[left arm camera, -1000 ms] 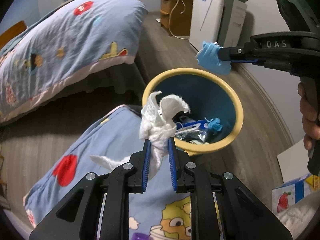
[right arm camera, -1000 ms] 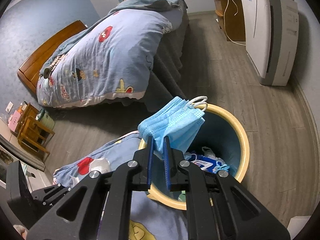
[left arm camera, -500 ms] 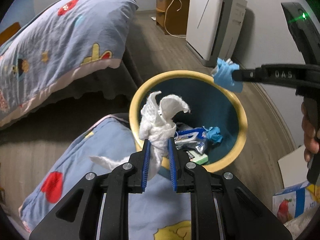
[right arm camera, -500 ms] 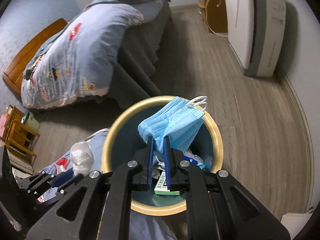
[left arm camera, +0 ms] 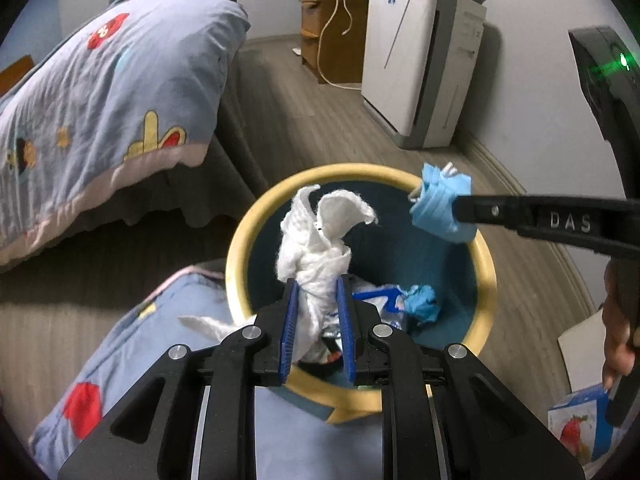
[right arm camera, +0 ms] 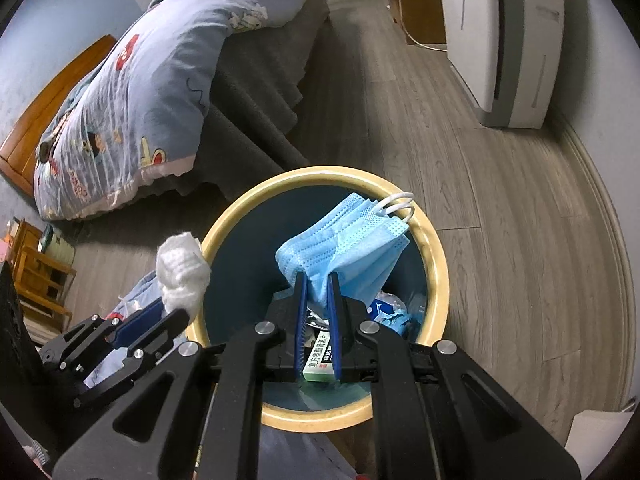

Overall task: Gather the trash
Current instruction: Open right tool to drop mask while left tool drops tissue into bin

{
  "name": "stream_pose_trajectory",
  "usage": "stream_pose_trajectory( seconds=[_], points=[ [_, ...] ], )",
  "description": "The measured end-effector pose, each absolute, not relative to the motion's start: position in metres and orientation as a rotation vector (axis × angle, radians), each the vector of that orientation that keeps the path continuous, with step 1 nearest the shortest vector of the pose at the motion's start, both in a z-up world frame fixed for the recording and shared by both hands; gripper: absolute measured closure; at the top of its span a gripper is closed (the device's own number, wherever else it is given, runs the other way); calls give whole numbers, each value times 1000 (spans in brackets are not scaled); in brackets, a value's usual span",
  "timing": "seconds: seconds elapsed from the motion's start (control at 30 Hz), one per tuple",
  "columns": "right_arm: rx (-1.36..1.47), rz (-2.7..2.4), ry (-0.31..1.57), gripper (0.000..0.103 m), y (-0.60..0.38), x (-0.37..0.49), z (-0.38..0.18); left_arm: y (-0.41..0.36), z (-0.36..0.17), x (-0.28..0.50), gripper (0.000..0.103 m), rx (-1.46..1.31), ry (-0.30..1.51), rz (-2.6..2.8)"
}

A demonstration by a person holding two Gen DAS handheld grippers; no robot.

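My left tool (left arm camera: 318,312) pinches a tissue (left arm camera: 320,232) and my right tool (right arm camera: 317,304) a mask (right arm camera: 348,248), both over the bin (right arm camera: 434,248). Trash already lies inside at 5 o'clock; only dropping these two remains, I judge.

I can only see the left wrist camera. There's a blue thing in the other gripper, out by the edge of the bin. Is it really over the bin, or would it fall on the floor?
Observer: The right wrist camera shows that it's a folded blue face mask with white ear loops. It's pinched in the right gripper and hangs over the opening of the yellow-rimmed bin, inside the rim.
Operator: Yay! And my tissue, is that over the bin too?
Observer: From that side, the white tissue in the left gripper lines up with the bin's left rim, not with the middle of the opening.
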State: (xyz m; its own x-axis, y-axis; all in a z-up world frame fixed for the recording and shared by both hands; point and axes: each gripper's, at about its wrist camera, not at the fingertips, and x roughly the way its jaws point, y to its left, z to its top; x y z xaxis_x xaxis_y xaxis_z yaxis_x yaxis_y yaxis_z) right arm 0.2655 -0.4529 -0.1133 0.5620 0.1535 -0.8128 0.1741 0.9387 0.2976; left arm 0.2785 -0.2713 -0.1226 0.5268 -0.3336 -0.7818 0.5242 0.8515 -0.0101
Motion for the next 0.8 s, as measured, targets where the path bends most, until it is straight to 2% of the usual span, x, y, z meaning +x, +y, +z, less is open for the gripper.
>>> stream_pose_trajectory(
  seconds=[0.07, 0.2, 0.3, 0.5, 0.57, 0.63, 0.73, 0.8],
  points=[
    [377, -17, 972, 93, -455, 265, -112, -270, -119, 281, 83, 227, 867, -523],
    [392, -14, 958, 92, -454, 264, -110, -265, -116, 280, 60, 200, 844, -539],
    [388, -13, 955, 88, -454, 263, -109, -262, -119, 278, 53, 208, 839, -531],
    [390, -20, 945, 61, -454, 262, -107, -254, -122, 273, 32, 194, 835, -513],
    [379, -24, 942, 45, -453, 263, -106, -253, -121, 270, 24, 211, 821, -506],
    [368, -29, 938, 36, -452, 263, -105, -252, -122, 267, 16, 232, 806, -496],
    [362, -43, 921, 12, -452, 262, -102, -249, -121, 263, 10, 235, 800, -474],
    [369, -49, 907, 8, -452, 261, -99, -246, -120, 260, 9, 230, 801, -467]
  ],
)
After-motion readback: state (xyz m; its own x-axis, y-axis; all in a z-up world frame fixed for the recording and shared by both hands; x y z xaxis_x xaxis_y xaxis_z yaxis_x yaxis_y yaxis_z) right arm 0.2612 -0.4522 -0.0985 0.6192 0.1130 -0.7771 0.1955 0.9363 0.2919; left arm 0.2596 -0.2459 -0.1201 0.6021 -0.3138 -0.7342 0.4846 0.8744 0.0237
